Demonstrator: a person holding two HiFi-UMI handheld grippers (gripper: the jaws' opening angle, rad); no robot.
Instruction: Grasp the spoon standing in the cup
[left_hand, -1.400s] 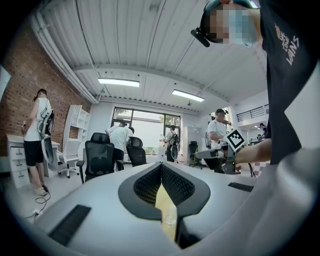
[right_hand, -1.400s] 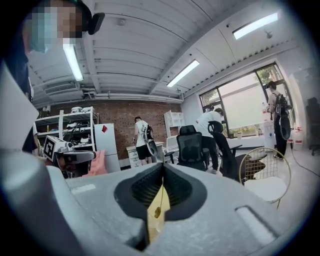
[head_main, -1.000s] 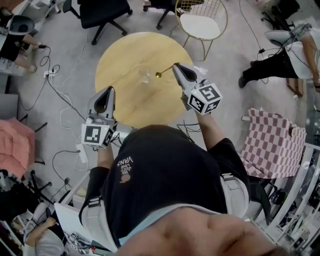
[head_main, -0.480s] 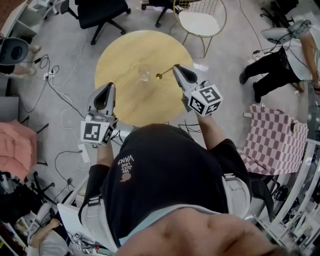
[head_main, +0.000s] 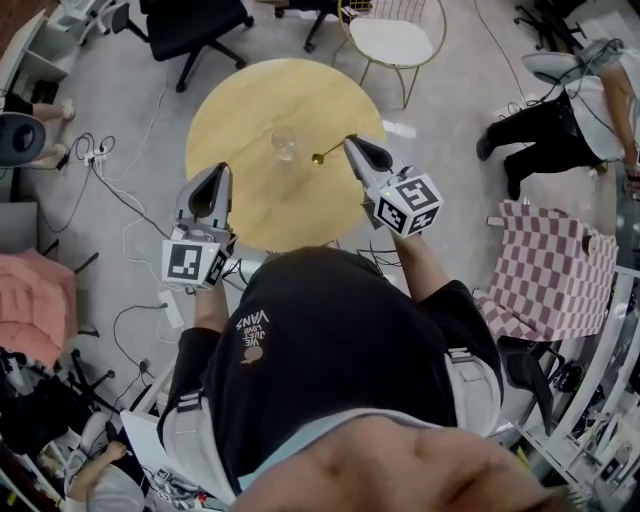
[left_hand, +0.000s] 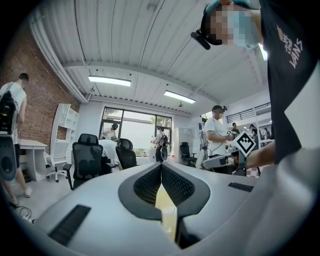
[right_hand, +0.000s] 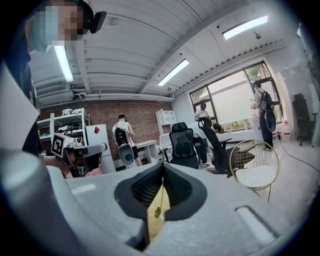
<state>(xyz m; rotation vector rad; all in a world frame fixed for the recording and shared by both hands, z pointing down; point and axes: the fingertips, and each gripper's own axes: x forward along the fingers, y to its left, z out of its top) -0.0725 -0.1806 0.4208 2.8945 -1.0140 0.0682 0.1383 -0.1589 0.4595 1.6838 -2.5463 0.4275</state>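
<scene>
Grey floor and office chairs (head_main: 195, 18) are surrounding our round wooden table (head_main: 250, 200), where the glass cup (head_main: 284, 143) is standing empty. Our right gripper (head_main: 349, 141) is clamping the gold spoon (head_main: 322, 154) just right of the cup, its handle showing only in the right gripper view. Our left gripper (head_main: 221, 170) is hovering clenched, holding nothing

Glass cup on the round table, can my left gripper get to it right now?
Probably yes: only bare table lies between the left gripper and the cup, though its jaws are shut.
</scene>
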